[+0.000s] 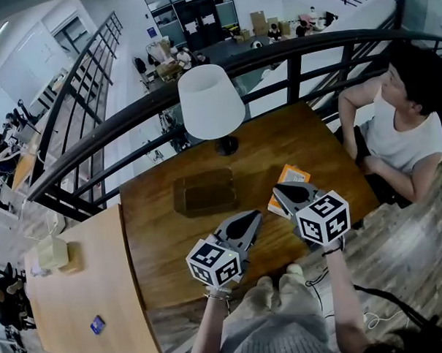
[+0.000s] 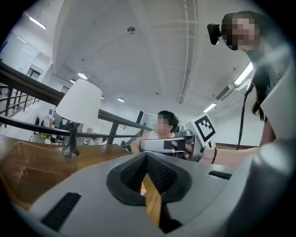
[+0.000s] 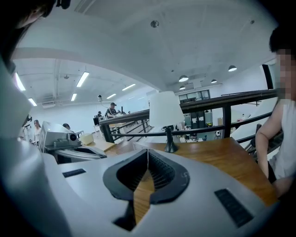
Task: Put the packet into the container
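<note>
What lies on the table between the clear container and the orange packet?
Nothing. In the head view, only bare wooden table separates the container from the packet.

1. You're up on a mezzanine, with a curved black railing (image 1: 201,67) wrapping round the far edge of your brown wooden worktop (image 1: 292,140).
2. A lamp (image 1: 210,101) with a white shade stands on the worktop, close to that railing.
3. There's a paler wooden table (image 1: 101,287) on your left and plank floor (image 1: 421,229) on your right.
4. A person in a white top (image 1: 398,128) sits at the worktop's right side.
5. Overhead you've got a white ceiling (image 3: 138,41) with strip lights (image 3: 83,78) and round spots.
</note>
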Motion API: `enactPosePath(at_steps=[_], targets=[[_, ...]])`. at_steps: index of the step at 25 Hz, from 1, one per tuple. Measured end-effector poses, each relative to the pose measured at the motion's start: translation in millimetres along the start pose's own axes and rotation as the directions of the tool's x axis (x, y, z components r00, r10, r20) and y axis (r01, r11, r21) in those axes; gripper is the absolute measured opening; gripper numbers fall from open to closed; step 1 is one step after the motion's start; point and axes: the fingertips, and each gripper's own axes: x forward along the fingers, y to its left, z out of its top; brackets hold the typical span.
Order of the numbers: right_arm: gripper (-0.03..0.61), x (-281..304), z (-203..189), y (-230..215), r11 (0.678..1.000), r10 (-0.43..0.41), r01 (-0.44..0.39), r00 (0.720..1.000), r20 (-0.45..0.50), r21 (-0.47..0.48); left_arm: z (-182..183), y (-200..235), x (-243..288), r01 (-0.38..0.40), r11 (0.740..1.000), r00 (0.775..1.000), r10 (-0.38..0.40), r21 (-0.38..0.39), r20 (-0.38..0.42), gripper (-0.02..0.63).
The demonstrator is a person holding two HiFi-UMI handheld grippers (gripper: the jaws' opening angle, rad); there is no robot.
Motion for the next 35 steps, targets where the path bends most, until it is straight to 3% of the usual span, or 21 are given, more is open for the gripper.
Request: enactPosePath(at_steps=[7, 13, 17, 29, 35], targets=[[0.014, 15, -8, -60, 0.992, 0.036, -0.055, 0.985, -0.171, -0.11, 0, 12, 45, -0.079, 0.995, 0.997, 0.08, -0.054, 0.015, 0.005], [0.018, 33, -10, -94, 0.979, 0.077, -0.118, 0.97, -0.231, -0.169, -1, 21, 84, -0.126, 0.989, 0.991, 0.128, -0.072, 0.025, 0.005], [0.069, 41, -17, -112, 0.97, 0.102, -0.159, 0.953, -0.286, -0.184, -1, 28, 103, -0.149, 0.987, 0.988, 0.151, -0.063, 0.023, 0.006], [0.143, 49, -74, -164, 0.964, 0.201, -0.255, 0.885, -0.419, -0.076, -33, 33, 138, -0.208, 0.975, 0.978, 0.208, -0.082, -0.008, 0.005], [0.144, 58, -96, -165, 0.951, 0.257, -0.31, 0.81, -0.527, -0.013, -41, 30, 153, -0.202, 0.974, 0.979, 0.202, -0.098, -0.017, 0.005]])
